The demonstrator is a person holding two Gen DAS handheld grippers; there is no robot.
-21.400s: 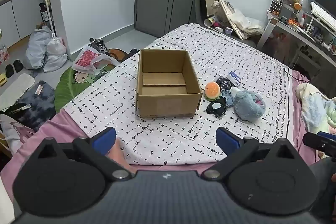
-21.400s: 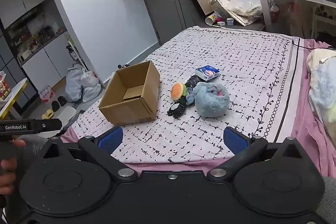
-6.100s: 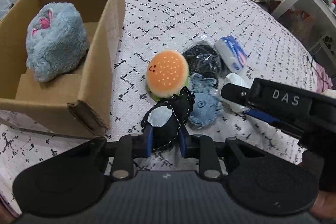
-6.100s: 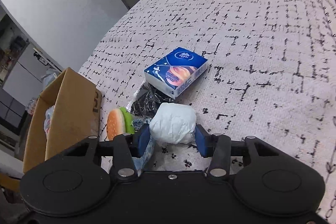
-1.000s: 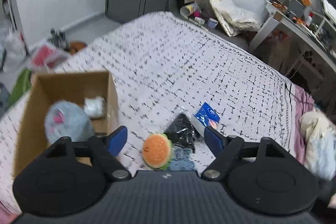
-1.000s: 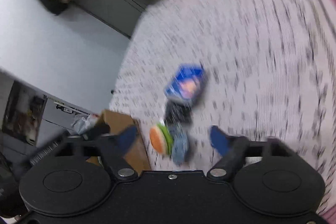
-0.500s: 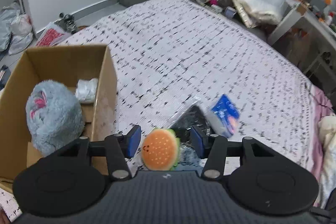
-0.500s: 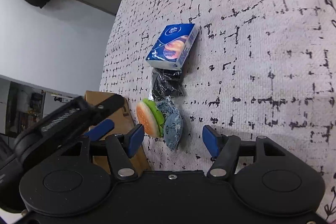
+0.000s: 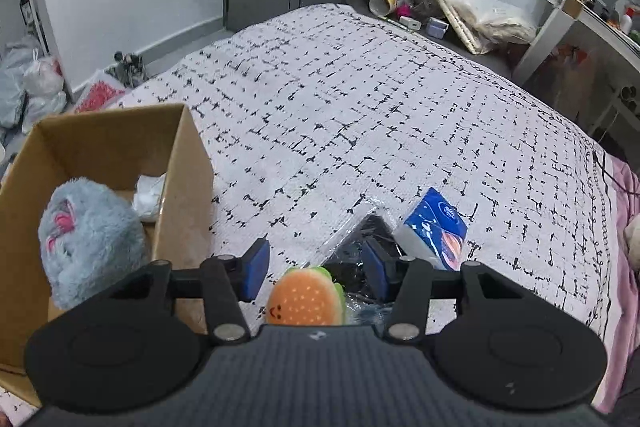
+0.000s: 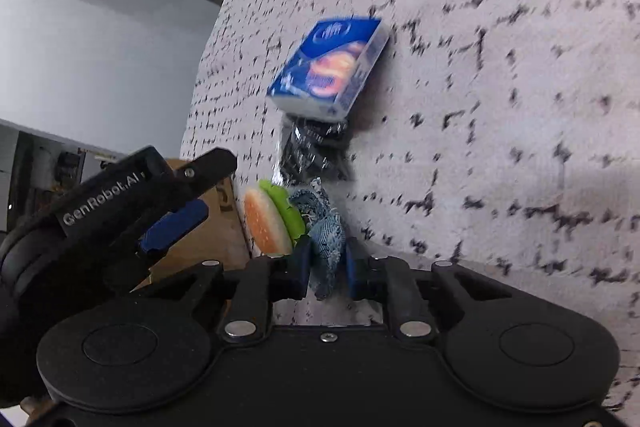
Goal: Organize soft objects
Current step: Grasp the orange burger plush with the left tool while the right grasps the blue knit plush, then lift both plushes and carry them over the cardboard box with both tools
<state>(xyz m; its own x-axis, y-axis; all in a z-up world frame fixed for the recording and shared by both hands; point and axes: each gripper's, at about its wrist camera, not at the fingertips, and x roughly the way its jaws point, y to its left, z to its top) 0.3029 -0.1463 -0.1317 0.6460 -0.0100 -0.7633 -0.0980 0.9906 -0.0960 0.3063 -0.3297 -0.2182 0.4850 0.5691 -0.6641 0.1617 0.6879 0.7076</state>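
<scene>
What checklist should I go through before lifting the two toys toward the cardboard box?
1. Right gripper shut on the blue denim toy: ok.
2. Left gripper pads pressing the burger toy: not ok, gaps show on both sides.
3. Free room in the cardboard box beside the grey plush: ok.
4. Tissue pack clear of both grippers: ok.
5. Black plastic packet not caught with the denim toy: cannot tell.
</scene>
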